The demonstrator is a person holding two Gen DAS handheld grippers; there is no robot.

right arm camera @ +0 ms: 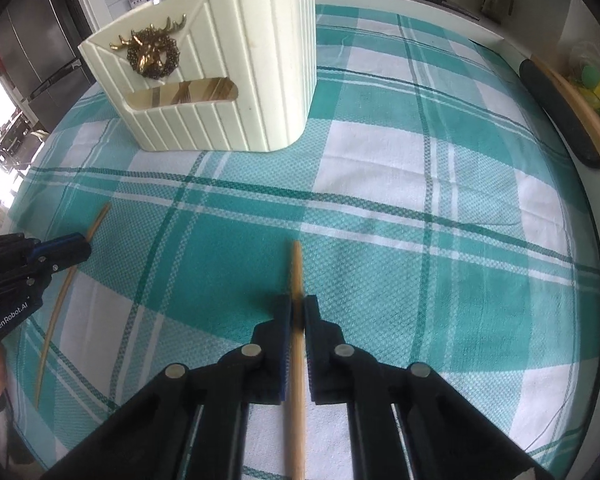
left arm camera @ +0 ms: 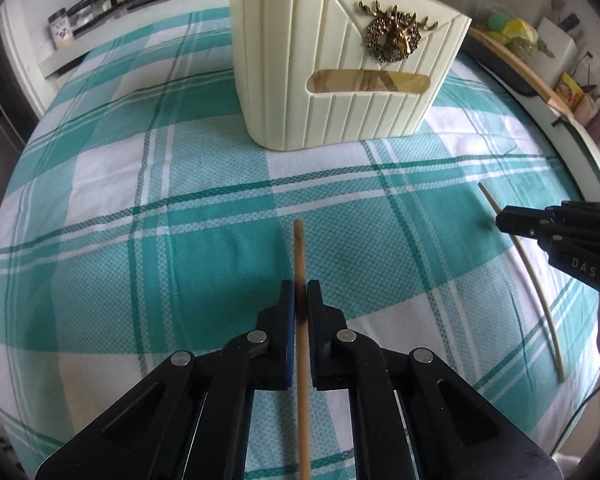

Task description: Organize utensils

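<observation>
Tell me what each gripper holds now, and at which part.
Left gripper pinches a chopstick near its far end. Right gripper does likewise with another chopstick.

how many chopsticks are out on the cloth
2: one chopstick between the left hand-held gripper fingers, the other in the right hand-held gripper. More stand in the holder.

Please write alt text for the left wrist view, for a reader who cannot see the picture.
The left gripper is closed on a wooden chopstick that points forward over a teal and white checked tablecloth. Ahead stands a cream utensil holder with a bronze deer ornament. At the right edge, the right gripper is at a second chopstick.
</observation>
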